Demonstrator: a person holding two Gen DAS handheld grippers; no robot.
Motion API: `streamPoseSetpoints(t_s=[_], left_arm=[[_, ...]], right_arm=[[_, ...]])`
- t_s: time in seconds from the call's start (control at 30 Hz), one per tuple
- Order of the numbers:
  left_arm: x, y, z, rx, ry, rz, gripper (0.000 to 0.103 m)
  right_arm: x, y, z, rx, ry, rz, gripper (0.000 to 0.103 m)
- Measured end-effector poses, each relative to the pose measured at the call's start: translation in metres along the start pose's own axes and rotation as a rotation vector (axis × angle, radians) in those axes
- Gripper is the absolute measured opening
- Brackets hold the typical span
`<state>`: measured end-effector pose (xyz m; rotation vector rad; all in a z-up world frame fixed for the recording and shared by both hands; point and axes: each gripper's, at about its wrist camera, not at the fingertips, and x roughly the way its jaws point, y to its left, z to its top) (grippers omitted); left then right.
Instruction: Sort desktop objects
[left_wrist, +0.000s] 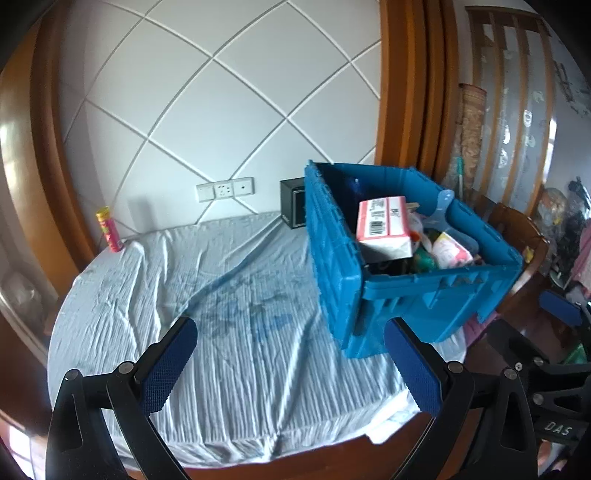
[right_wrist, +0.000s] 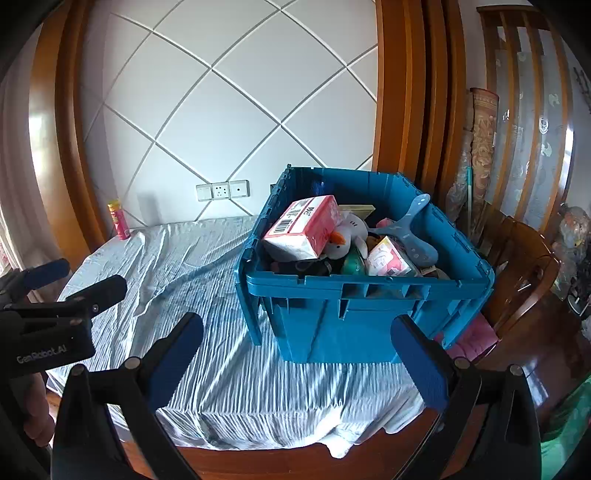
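Note:
A blue plastic crate (right_wrist: 351, 317) stands on the right of the cloth-covered table (right_wrist: 192, 280), its lid flaps hanging open. It holds a pink-and-white tissue pack (right_wrist: 303, 229), a white plush toy (right_wrist: 343, 240), a blue plastic scoop (right_wrist: 413, 229), a small pink packet (right_wrist: 388, 258) and other items. The crate (left_wrist: 424, 295) and tissue pack (left_wrist: 384, 225) also show in the left wrist view. My left gripper (left_wrist: 291, 369) is open and empty above the table's front. My right gripper (right_wrist: 299, 365) is open and empty in front of the crate. The left gripper (right_wrist: 70, 291) shows at left in the right wrist view.
A red-and-yellow tube (left_wrist: 109, 229) stands at the table's far left by the wall. A black box (left_wrist: 291, 203) sits behind the crate. A wooden chair (right_wrist: 524, 280) stands right of the table. Wall sockets (left_wrist: 225, 189) are behind.

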<state>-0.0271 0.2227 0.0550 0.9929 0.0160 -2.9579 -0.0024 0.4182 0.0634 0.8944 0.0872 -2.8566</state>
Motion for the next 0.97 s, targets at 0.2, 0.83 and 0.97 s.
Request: streamPoseSetpoints(t_s=[0.2,0.83,0.97], left_arm=[[-0.002,0.004,-0.001,-0.004,-0.003,0.005,0.102],[0.002,-0.001,-0.003,-0.001,-0.014,-0.013,0.102],[0.004,-0.004,-0.003,0.001,-0.009,-0.011,0.102]], right_arm=[[0.001,0.003,0.000,-0.001,0.003,0.010,0.103],[0.009,-0.002,0.000,0.009,0.012,0.025,0.103],[0.011,-0.005,0.000,0.014,0.013,0.030,0.103]])
